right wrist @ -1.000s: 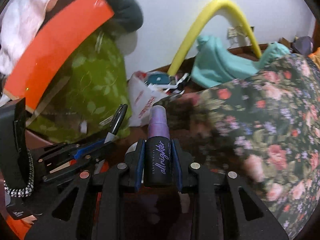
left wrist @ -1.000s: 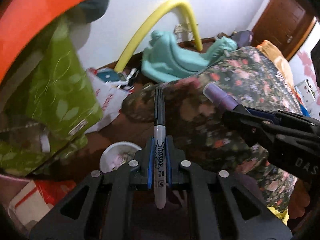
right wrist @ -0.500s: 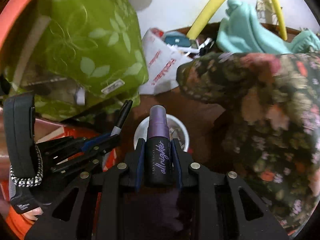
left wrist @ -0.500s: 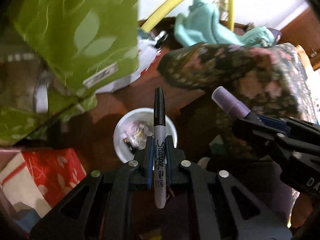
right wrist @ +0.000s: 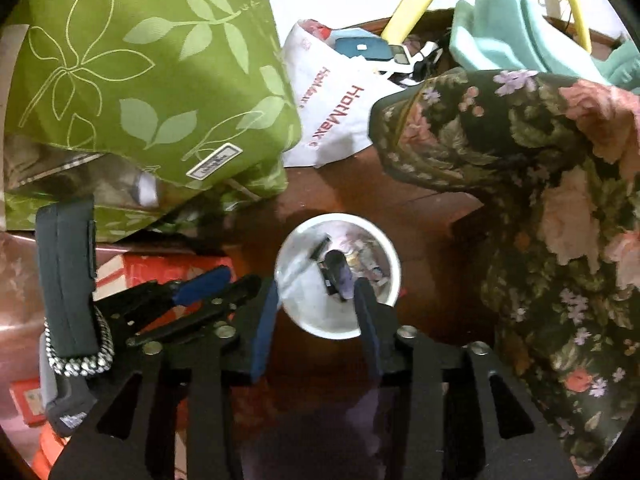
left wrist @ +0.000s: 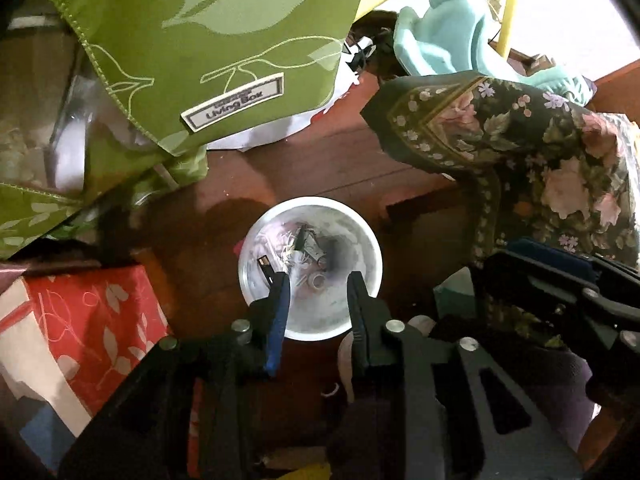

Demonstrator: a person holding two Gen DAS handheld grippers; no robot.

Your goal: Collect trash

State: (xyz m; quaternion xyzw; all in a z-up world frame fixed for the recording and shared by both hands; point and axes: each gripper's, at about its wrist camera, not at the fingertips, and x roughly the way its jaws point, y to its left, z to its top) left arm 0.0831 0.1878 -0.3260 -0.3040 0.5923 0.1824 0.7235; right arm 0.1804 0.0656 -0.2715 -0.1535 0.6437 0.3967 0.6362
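Note:
A white round bin [left wrist: 362, 240] stands on the brown wooden floor, with small scraps in its bottom. My left gripper [left wrist: 317, 280] hangs right over it, jaws opening, nothing between its blue pads. A black-capped marker [left wrist: 267, 267] lies loose inside the bin by the left finger. My right gripper [right wrist: 317, 284] also hovers over the bin [right wrist: 384, 248], jaws opening and empty. A purple-capped dark spray bottle [right wrist: 339, 274] is blurred inside the bin, free of the pads. Each gripper shows in the other's view: the right gripper [left wrist: 560, 284], the left gripper [right wrist: 200, 294].
A green leaf-print storage box [left wrist: 192, 40] crowds the left side. A red patterned box [left wrist: 88, 320] lies below it. A dark floral cloth [left wrist: 540, 152] hangs on the right. A white plastic bag [right wrist: 336, 96], a teal garment [right wrist: 504, 28] and a yellow hoop [right wrist: 404, 12] lie behind.
Both grippers sank and tilted down over the white bin. Their jaws spread, and the marker and the spray bottle left the pads and dropped into the bin.

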